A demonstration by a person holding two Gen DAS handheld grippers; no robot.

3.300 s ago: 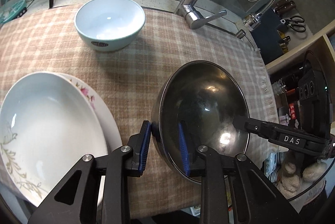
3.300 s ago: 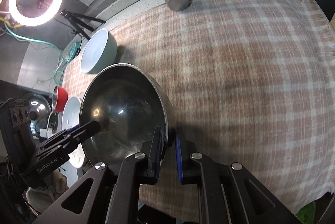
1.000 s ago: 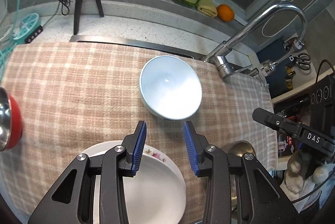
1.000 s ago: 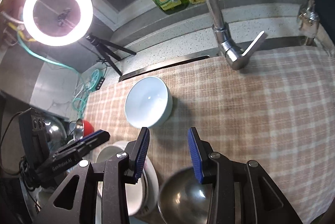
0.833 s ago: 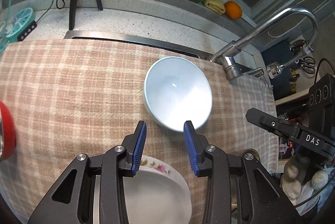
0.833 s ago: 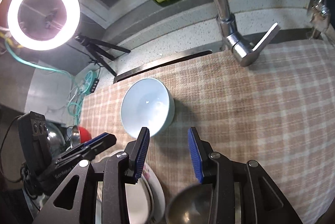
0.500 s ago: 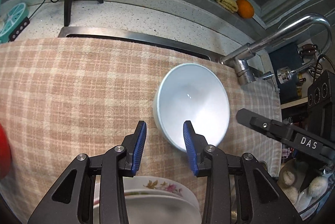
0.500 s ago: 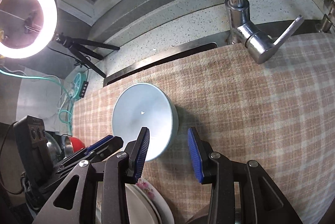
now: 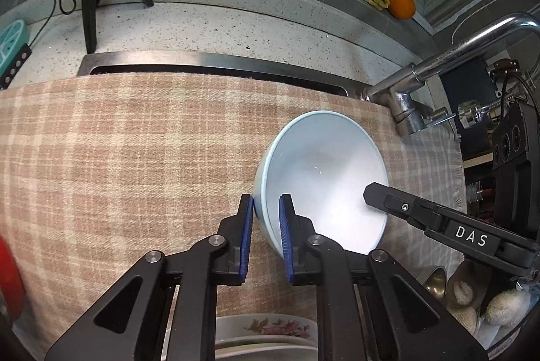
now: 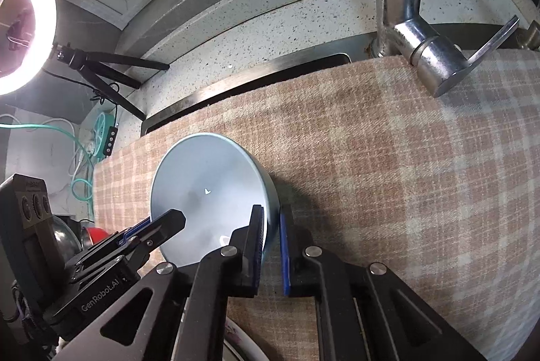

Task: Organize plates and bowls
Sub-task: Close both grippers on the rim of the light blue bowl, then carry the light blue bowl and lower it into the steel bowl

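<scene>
Checked beige-and-pink cloth (image 9: 118, 158) covers the counter under both my tools, its far edge meeting the steel sink rim (image 9: 209, 62); my right view shows a wide bare stretch of cloth to the right, my left view an open stretch to the left. Pale blue bowl (image 9: 324, 178) sits on the cloth near the faucet (image 9: 405, 111), and I hold it from both sides: my left gripper (image 9: 266, 219) pinches its left rim, one pad inside and one outside, while my right gripper (image 10: 271, 234) pinches its right rim. Only my left view shows the flowered plate (image 9: 266, 325) at the near edge, cut off by the frame, and a red object (image 9: 8, 280) at far left, too cropped to name. Only my right view shows the ring light (image 10: 23, 23).
</scene>
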